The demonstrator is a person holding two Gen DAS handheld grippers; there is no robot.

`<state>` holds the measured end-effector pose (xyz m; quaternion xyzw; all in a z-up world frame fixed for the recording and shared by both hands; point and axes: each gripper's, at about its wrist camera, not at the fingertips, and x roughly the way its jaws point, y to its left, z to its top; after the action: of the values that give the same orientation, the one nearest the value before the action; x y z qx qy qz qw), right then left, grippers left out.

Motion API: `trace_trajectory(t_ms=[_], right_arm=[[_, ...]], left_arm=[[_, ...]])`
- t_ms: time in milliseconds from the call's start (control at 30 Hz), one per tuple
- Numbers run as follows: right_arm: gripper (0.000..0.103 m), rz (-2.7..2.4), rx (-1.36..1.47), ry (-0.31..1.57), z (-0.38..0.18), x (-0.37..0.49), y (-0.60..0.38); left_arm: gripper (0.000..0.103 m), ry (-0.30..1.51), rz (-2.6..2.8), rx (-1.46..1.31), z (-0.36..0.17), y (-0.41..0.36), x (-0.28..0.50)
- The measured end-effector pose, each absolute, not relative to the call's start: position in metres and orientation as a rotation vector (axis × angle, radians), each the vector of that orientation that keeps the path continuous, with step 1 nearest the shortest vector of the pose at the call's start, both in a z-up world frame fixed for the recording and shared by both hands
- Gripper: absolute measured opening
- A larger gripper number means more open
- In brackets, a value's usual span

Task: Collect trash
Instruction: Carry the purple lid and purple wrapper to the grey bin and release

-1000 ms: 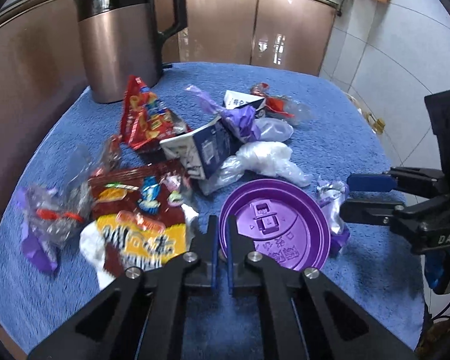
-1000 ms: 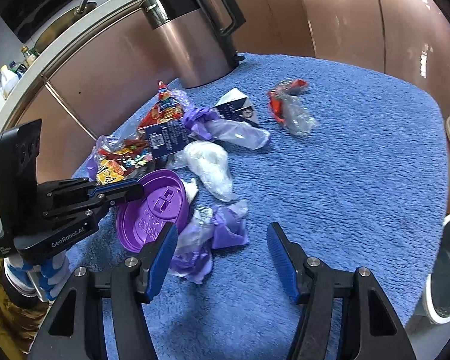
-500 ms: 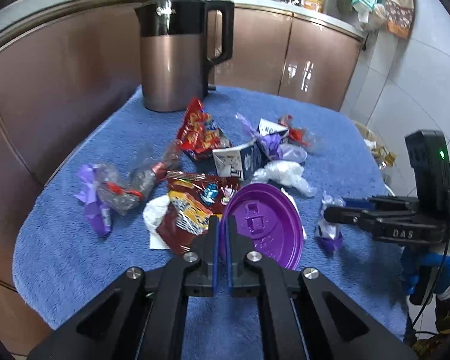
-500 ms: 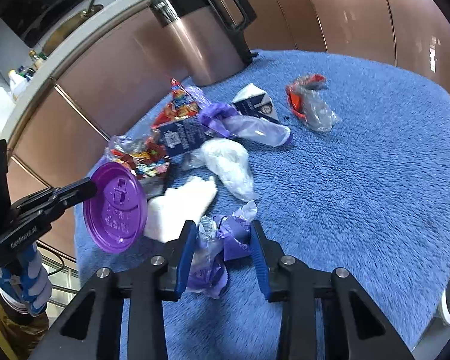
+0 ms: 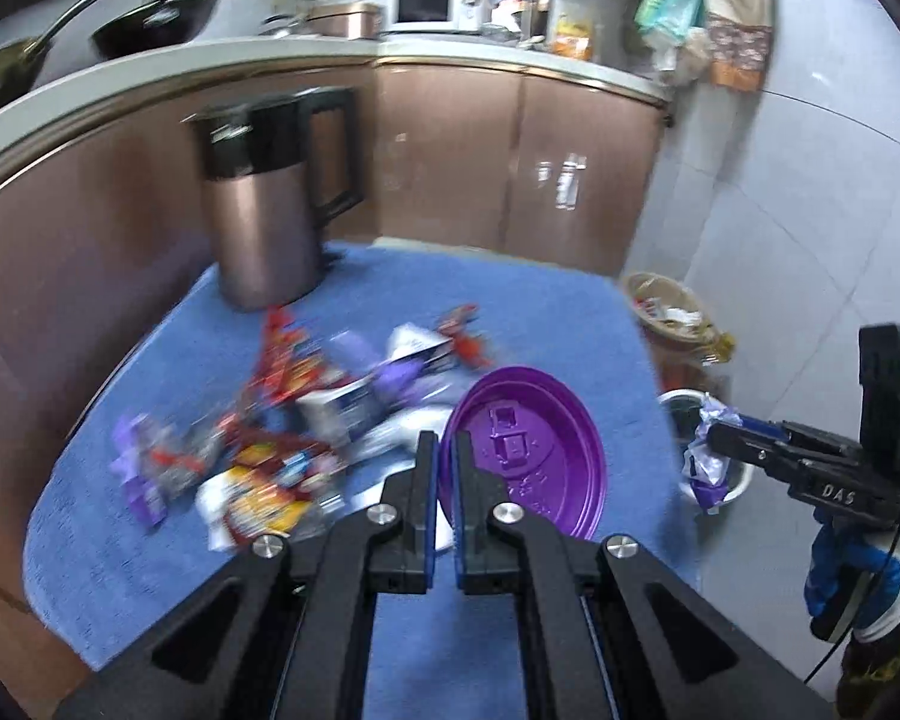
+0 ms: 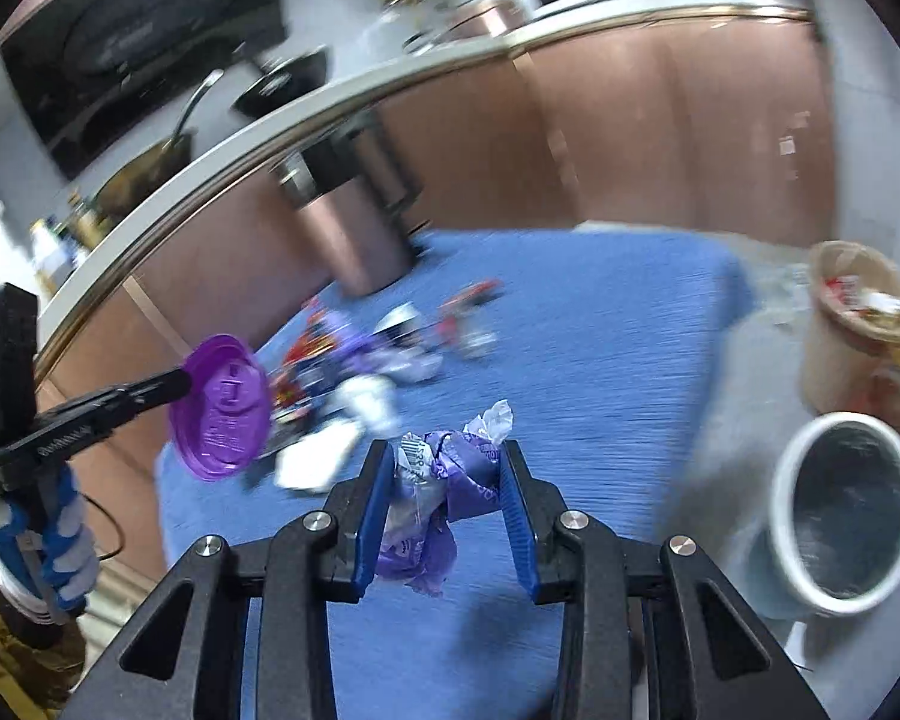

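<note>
Both grippers have risen off the blue mat [image 5: 510, 312] since a second ago. Left gripper [image 5: 444, 450] pinches the purple lid [image 5: 534, 450] by its rim, above the mat; right gripper [image 6: 444, 480], half closed, clamps the purple wrapper [image 6: 450, 468], beside the white bin [image 6: 846, 504]. Either could slip: the rim hold is thin, the wrapper loose.

"DAS" stands in white letters on the right gripper [image 5: 714, 441] body.
</note>
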<state>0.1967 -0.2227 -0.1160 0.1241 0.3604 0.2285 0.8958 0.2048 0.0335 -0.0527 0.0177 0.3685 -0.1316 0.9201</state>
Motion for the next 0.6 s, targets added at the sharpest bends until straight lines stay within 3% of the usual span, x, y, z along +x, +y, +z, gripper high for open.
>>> trace_trajectory(t_ms=[267,600], right_arm=[[0.033,0.106,0.269,0.657,-0.106,0.171,-0.347],[0.033,-0.167,0.293,0.633,-0.131,0.189,-0.438]], left_arm=[[0.003,0.734,-0.448,0.079,-0.035,-0.106,0.238],[0.004,0.779,-0.586,0.139,-0.071,-0.270,0.294]])
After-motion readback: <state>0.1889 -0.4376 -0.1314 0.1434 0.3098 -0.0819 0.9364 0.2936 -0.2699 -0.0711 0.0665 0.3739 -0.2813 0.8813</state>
